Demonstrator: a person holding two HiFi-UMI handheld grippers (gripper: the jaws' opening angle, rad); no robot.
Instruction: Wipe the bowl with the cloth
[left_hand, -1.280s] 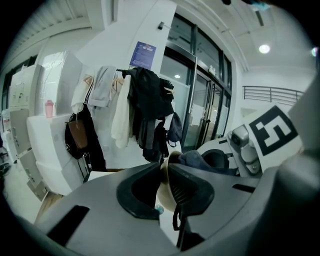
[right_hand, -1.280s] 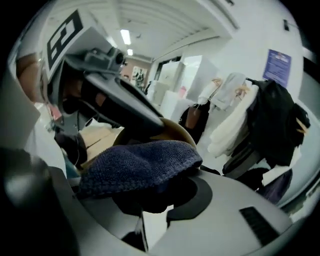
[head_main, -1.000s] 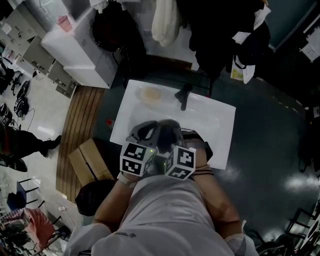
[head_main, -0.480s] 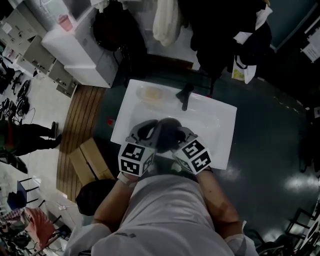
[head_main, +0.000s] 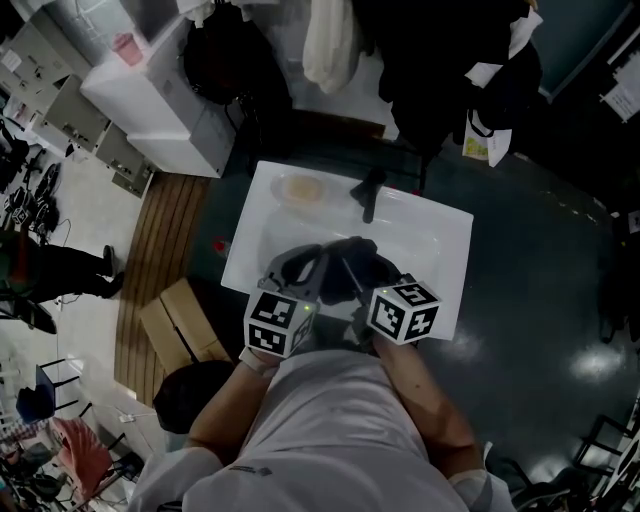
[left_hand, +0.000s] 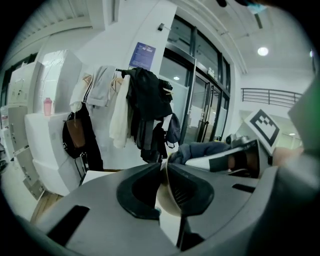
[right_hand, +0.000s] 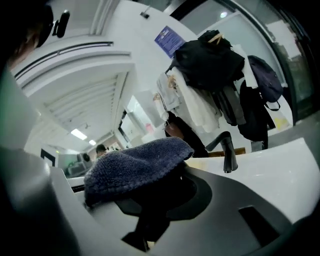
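Over the white sink (head_main: 440, 235), my left gripper (head_main: 298, 278) holds a pale bowl (left_hand: 168, 201) by its rim, jaws shut on the thin edge. The bowl (head_main: 292, 262) shows in the head view as a grey curve beyond the left marker cube. My right gripper (head_main: 358, 282) is shut on a dark blue cloth (right_hand: 134, 168), which bunches over its upper jaw. In the head view the cloth (head_main: 350, 255) lies against the bowl's right side. From the left gripper view, the right gripper (left_hand: 239, 159) with the cloth (left_hand: 200, 150) sits just beyond the bowl's rim.
A black faucet (head_main: 367, 190) stands at the sink's back edge, also in the right gripper view (right_hand: 229, 150). A tan sponge or soap (head_main: 300, 190) lies at the sink's back left. Coats and bags hang behind (left_hand: 145, 105). A cardboard box (head_main: 180, 320) sits on the floor to the left.
The right gripper's marker cube has swung rightward, away from the left cube. The cloth has shifted right and farther along the bowl. The left gripper has barely moved.
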